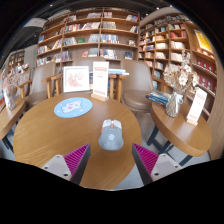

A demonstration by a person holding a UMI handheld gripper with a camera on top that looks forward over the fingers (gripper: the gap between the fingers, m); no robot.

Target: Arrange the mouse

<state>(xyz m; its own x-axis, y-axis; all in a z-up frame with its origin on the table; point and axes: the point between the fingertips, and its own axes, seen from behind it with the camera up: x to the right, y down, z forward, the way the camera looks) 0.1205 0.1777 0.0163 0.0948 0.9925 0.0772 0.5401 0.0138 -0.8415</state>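
Bookshelves (100, 35) fill the far wall from about ten o'clock round to two o'clock, packed with books. Closer in, I hover over a round wooden table (45, 135) that takes up most of the ground before me. Another wooden table (185, 132) sits at three o'clock carrying a vase of pale flowers (178, 88). A wooden chair (75, 85) stands past the table's far rim at twelve o'clock, with upright display boards (78, 78) leaning there. On my table, at about eleven o'clock from my fingers, lies a round blue mouse pad (73, 107). The mouse (111, 134), pale grey-white, rests on the bare wood just ahead of my fingers at twelve o'clock, well apart from the blue pad; its long axis runs straight away from me, though I cannot tell which end is its front. My gripper (111, 160) is spread wide, the magenta pads (74, 158) flanking open air, touching nothing, with the mouse just beyond the tips.
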